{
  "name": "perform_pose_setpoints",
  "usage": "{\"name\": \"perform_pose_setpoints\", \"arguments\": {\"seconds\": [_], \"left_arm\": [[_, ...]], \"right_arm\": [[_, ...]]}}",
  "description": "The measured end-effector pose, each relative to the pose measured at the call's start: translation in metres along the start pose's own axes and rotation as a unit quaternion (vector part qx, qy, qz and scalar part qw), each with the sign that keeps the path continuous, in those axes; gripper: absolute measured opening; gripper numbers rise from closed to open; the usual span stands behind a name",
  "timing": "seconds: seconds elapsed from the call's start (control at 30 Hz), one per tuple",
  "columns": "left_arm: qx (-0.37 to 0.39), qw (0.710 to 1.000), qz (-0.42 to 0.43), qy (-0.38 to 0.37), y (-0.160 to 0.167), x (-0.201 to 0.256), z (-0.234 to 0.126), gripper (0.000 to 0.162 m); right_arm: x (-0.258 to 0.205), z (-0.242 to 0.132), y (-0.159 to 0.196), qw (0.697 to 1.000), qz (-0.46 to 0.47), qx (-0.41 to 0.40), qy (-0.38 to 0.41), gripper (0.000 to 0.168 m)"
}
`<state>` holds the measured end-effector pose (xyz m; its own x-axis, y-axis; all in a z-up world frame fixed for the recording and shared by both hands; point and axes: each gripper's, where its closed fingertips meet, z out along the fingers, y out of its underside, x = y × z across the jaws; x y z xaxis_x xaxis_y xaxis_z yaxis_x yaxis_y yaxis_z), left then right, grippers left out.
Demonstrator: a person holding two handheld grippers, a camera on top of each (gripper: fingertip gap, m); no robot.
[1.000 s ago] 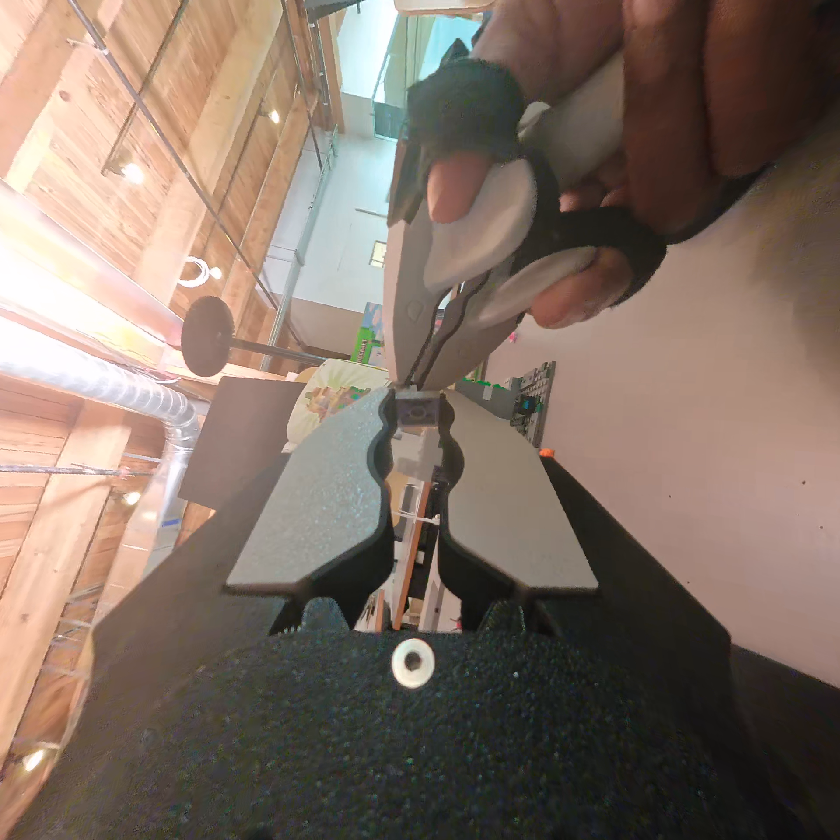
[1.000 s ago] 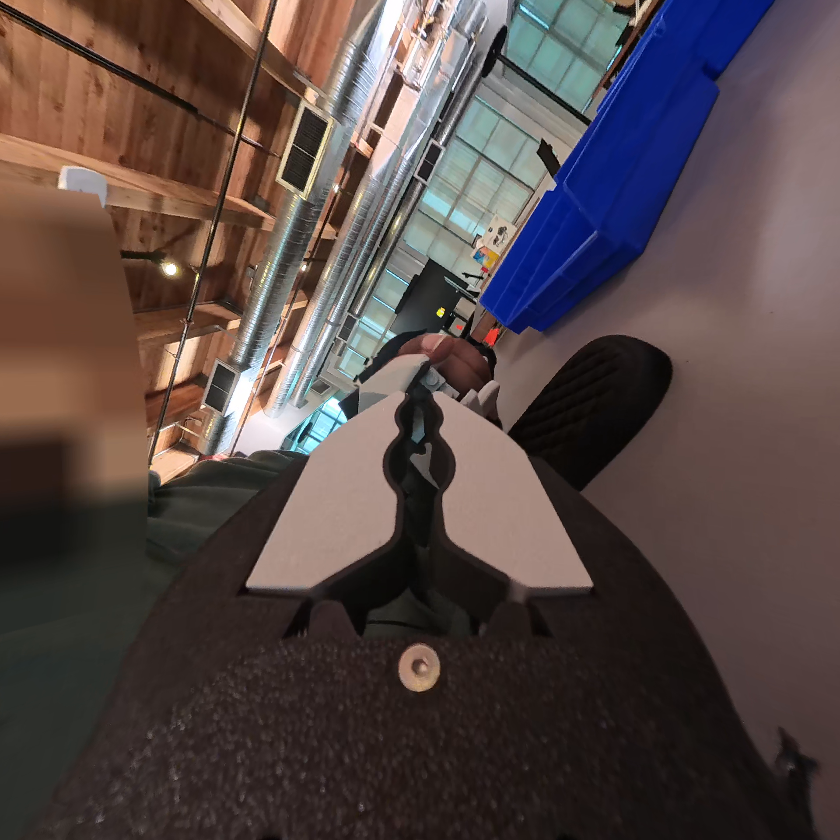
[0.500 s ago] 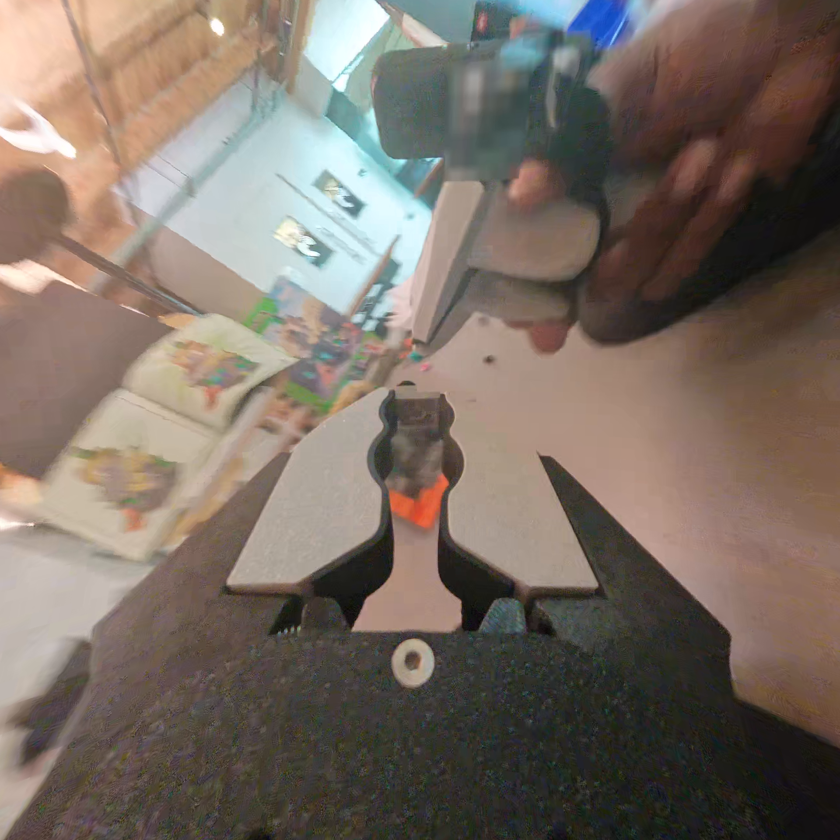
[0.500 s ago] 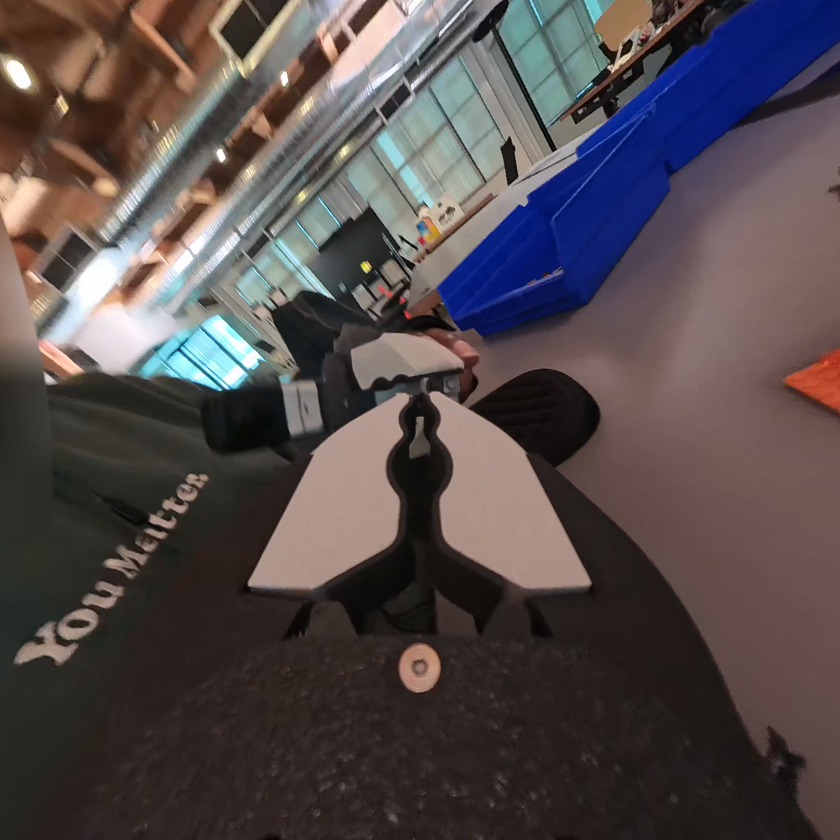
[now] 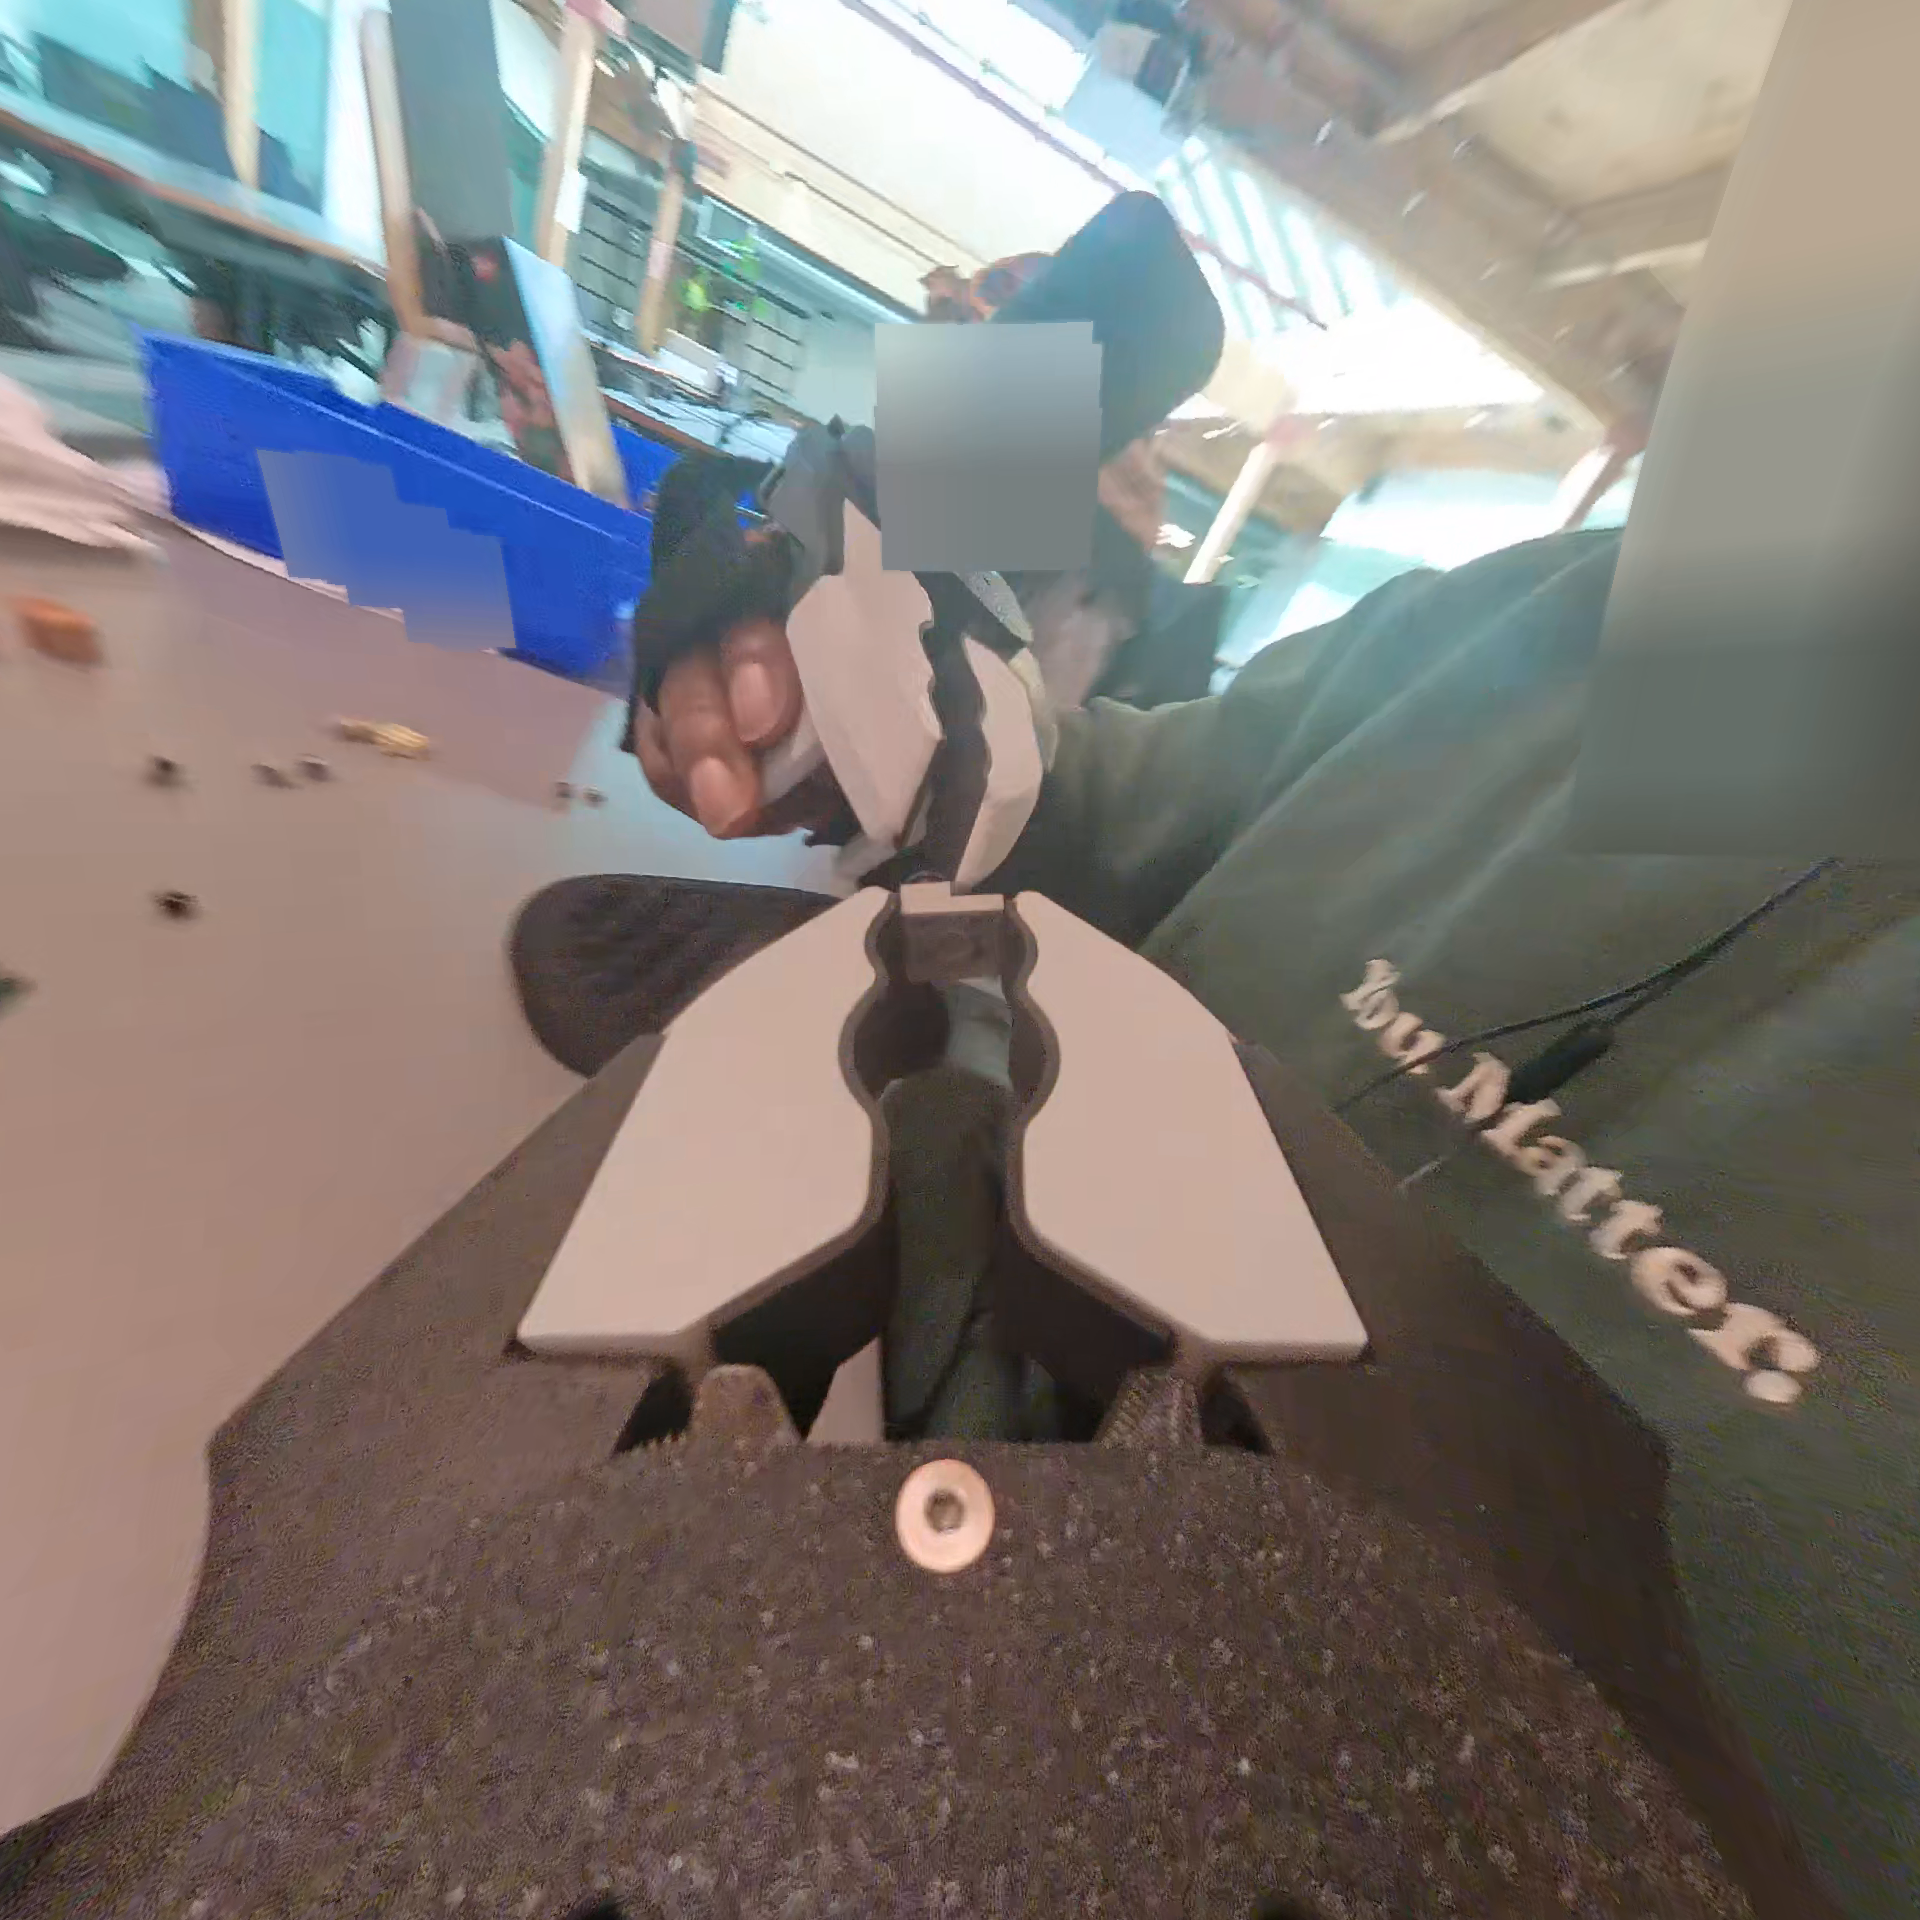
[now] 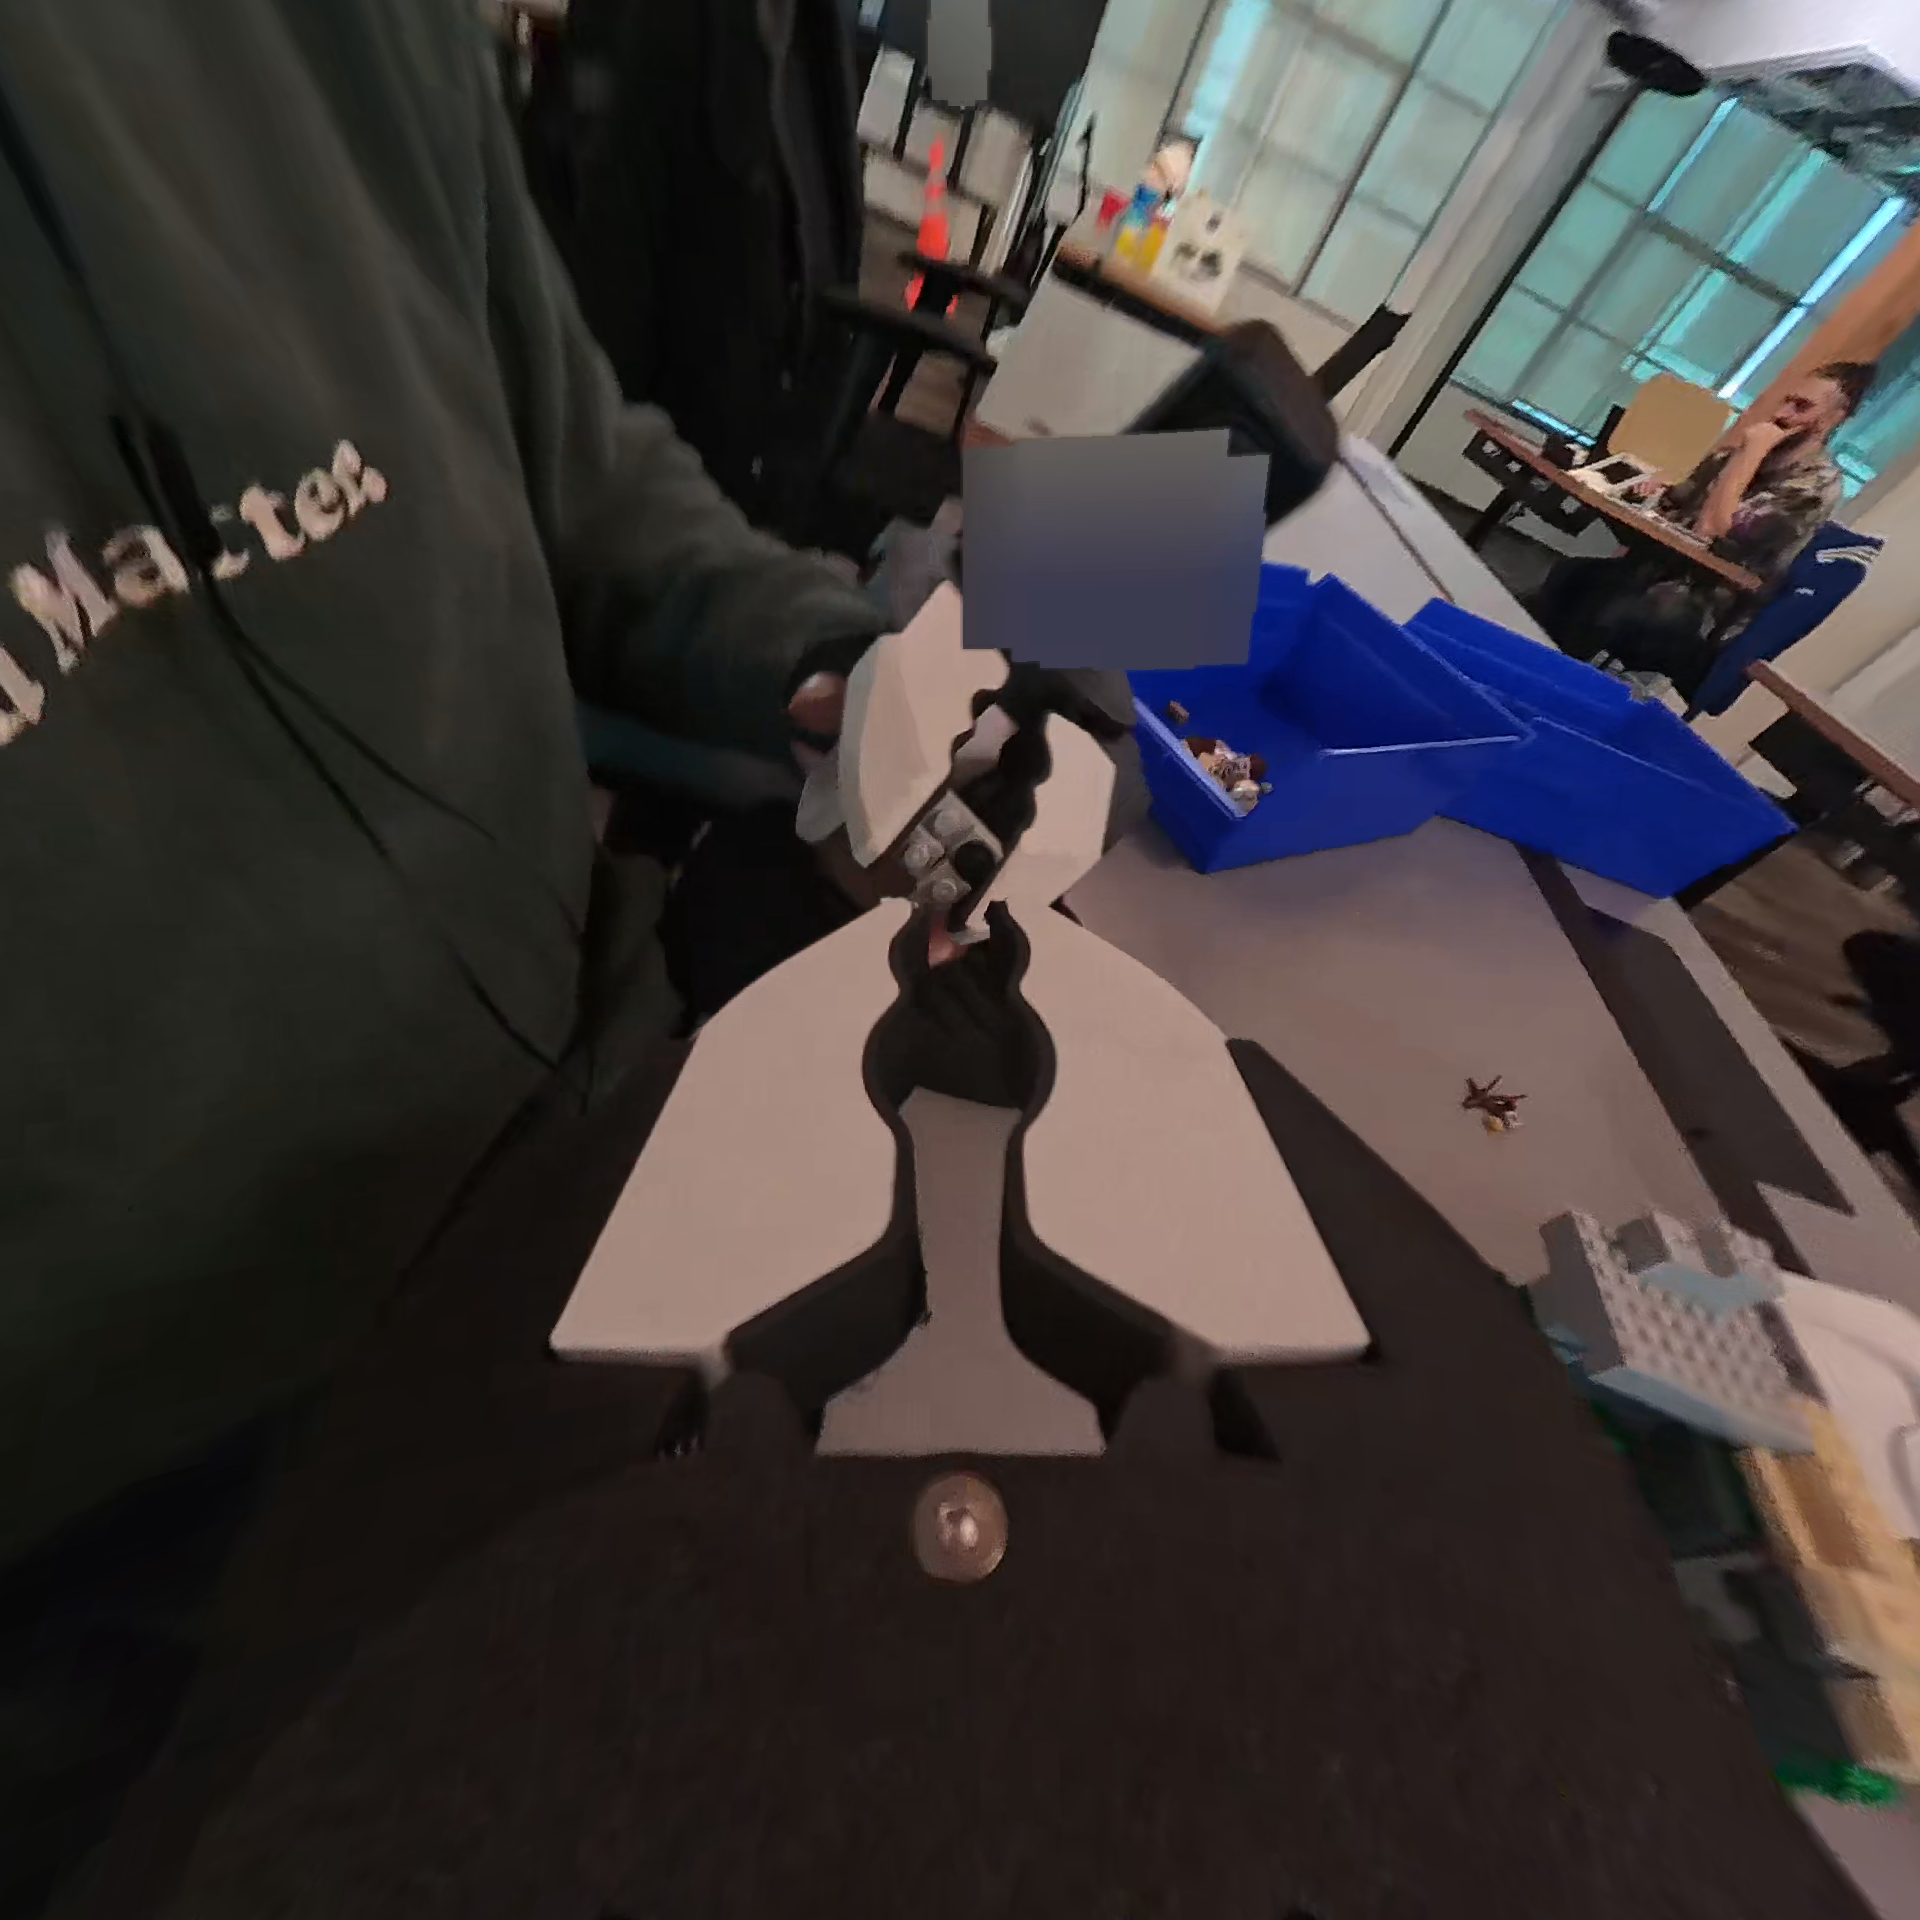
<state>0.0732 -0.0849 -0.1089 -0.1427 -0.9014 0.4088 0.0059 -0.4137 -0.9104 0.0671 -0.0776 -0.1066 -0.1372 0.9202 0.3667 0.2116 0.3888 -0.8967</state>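
Note:
My left gripper (image 5: 951, 914) is shut on a small grey studded brick (image 5: 948, 938), held up in front of a person's dark green sweatshirt (image 5: 1507, 935). My right gripper (image 6: 954, 923) meets it tip to tip, and a small pale piece (image 6: 951, 932) sits between its nearly closed fingertips, against the end of the grey brick (image 6: 940, 844). In the left wrist view the right gripper (image 5: 935, 868), held by a hand (image 5: 727, 717), points down onto the brick. In the right wrist view the left gripper (image 6: 971, 831) shows just ahead, clamped on the brick.
Blue bins (image 5: 457, 540) stand on the grey table (image 5: 260, 1039), and they also show in the right wrist view (image 6: 1455, 748). Small loose pieces (image 5: 384, 736) lie scattered. A black padded rest (image 5: 623, 961) lies below the grippers. A grey studded build (image 6: 1662, 1320) is at the right. A brown piece (image 6: 1493, 1101) lies nearby. Both grippers' tips are close together, under 4 cm apart. The grey studded build (image 6: 1662, 1320) is about 25 cm from both grippers' fingertips.
Both views swung from the ceiling down toward the table and the person's body. The two grippers stayed tip to tip, and the left kept the grey brick.

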Motion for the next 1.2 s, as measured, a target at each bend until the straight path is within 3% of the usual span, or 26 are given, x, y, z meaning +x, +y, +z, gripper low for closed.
{"name": "perform_pose_setpoints", "arguments": {"seconds": [0.33,0.6,1.2], "left_arm": [[-0.027,0.987,-0.137,0.082,0.01,0.008,0.008,0.017],[0.028,0.967,-0.22,0.127,-0.001,0.011,0.009,0.017],[-0.083,0.98,-0.146,0.108,0.025,0.013,0.018,0.018]], "right_arm": [[-0.012,0.008,0.001,0.994,-0.074,-0.061,-0.054,0.017],[-0.008,0.013,-0.001,0.989,-0.13,-0.072,0.012,0.018],[-0.027,0.004,0.011,0.993,-0.077,-0.075,-0.056,0.016]]}}
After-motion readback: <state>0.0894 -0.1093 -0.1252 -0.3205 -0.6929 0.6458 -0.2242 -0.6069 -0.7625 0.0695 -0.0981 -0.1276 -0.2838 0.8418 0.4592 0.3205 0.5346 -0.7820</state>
